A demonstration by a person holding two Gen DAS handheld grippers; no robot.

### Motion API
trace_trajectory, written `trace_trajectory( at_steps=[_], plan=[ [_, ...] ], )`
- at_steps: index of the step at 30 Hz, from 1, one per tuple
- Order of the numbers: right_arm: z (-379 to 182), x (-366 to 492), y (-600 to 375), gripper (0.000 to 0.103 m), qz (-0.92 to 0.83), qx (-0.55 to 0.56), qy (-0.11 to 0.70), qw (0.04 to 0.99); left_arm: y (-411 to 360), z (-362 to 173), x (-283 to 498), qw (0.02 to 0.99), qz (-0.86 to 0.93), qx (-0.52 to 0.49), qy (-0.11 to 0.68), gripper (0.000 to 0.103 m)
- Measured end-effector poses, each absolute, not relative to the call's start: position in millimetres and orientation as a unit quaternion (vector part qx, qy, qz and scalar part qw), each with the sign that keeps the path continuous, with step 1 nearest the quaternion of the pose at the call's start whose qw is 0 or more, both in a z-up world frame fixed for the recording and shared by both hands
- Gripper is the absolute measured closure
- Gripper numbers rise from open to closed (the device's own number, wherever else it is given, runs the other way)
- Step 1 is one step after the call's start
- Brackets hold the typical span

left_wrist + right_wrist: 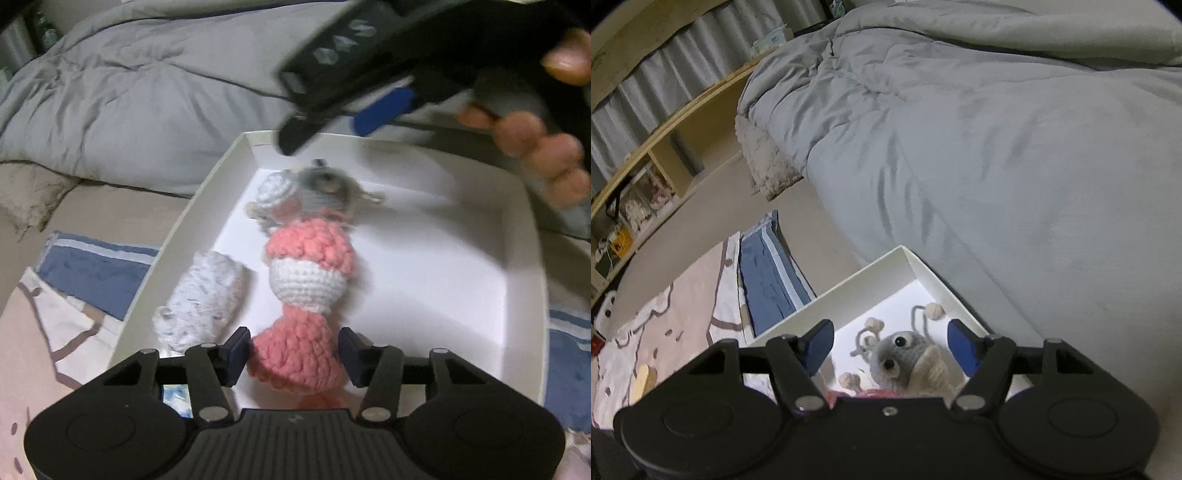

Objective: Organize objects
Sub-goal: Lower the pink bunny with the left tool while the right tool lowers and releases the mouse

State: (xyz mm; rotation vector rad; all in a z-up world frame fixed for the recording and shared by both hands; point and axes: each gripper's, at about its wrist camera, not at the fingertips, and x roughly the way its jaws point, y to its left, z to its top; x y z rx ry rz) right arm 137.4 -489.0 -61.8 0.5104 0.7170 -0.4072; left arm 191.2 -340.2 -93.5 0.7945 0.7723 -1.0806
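Between the left gripper's (293, 354) parted pads lies the skirt end of a pink-and-white crochet doll (308, 280); contact is unclear. It rests in a white box (524, 258) beside a speckled white crochet piece (203, 299). Above the grey big-eyed crochet toy (897, 362), the right gripper (888, 349) stands apart.
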Motion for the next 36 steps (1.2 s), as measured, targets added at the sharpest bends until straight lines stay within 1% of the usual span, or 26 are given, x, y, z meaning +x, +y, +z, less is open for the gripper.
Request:
trace_trajectory(
  at_steps=[2, 4, 7, 11, 13, 15, 18, 24, 26, 36],
  plan=[
    [-62.4, 134.5, -487.9, 0.040, -0.197, 0.236, 0.352, 0.884, -344.9, -96.2, 202.6, 0.729, -0.467, 0.359, 0.347, 0.051],
    [-64.1, 131.7, -487.3, 0.050, -0.195, 0.227, 0.363, 0.882, -347.7, -98.1, 212.8, 0.748, -0.435, 0.366, 0.343, 0.051],
    [-66.0, 129.2, -484.1, 0.057, -0.188, 0.206, 0.378, 0.883, -345.7, -100.1, 223.6, 0.762, -0.407, 0.369, 0.342, 0.051],
    [-74.1, 132.6, -471.3, 0.061, -0.168, 0.148, 0.416, 0.882, -338.8, -97.5, 223.5, 0.763, -0.416, 0.354, 0.346, 0.050],
    [-82.8, 136.0, -467.0, 0.067, -0.167, 0.123, 0.437, 0.875, -334.3, -95.6, 219.7, 0.762, -0.422, 0.346, 0.348, 0.050],
    [-91.4, 139.6, -468.8, 0.073, -0.171, 0.119, 0.447, 0.870, -330.7, -93.1, 217.8, 0.761, -0.429, 0.337, 0.352, 0.052],
    [-106.0, 148.5, -480.8, 0.082, -0.192, 0.151, 0.444, 0.862, -326.4, -90.5, 213.9, 0.760, -0.437, 0.330, 0.351, 0.052],
    [-117.0, 152.9, -498.9, 0.083, -0.219, 0.236, 0.372, 0.871, -317.4, -85.2, 214.5, 0.759, -0.466, 0.292, 0.348, 0.052],
    [-119.3, 153.4, -502.0, 0.083, -0.218, 0.254, 0.368, 0.867, -317.1, -83.4, 214.9, 0.758, -0.479, 0.279, 0.344, 0.052],
    [-109.4, 151.4, -494.1, 0.077, -0.208, 0.229, 0.390, 0.867, -315.5, -77.4, 212.3, 0.759, -0.477, 0.272, 0.349, 0.050]
  ],
)
